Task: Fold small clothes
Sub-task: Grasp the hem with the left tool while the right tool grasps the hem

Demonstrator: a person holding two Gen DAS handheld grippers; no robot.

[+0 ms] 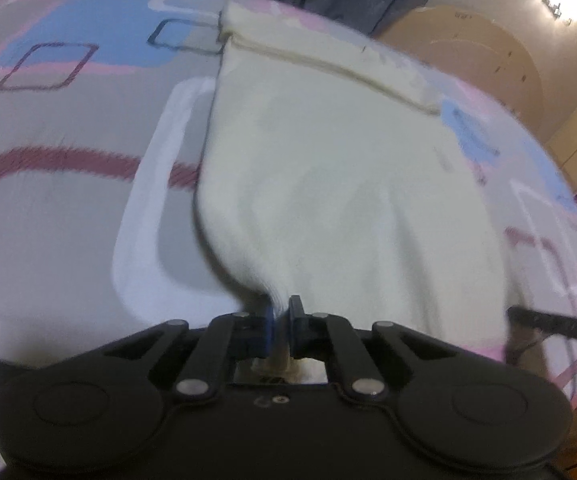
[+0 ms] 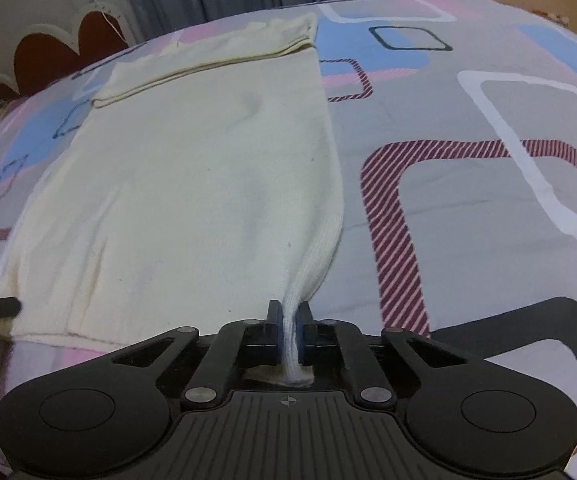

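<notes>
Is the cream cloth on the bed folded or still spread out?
Mostly spread: the cream cloth lies flat on the bed sheet, with only its far end doubled over in a narrow band.

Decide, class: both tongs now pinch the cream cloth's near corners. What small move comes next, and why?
Probably lift both corners together and carry them toward the far hem. The left tongs and right tongs are shut on the cloth, which lies flat on the bedsheet.

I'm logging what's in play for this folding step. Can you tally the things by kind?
Cream garment: 1, lying on the sheet, its near edge pinched at two corners
Patterned bedsheet: 1
Tongs: 2, left tongs and right tongs, both shut on the garment
Total: 4
</notes>
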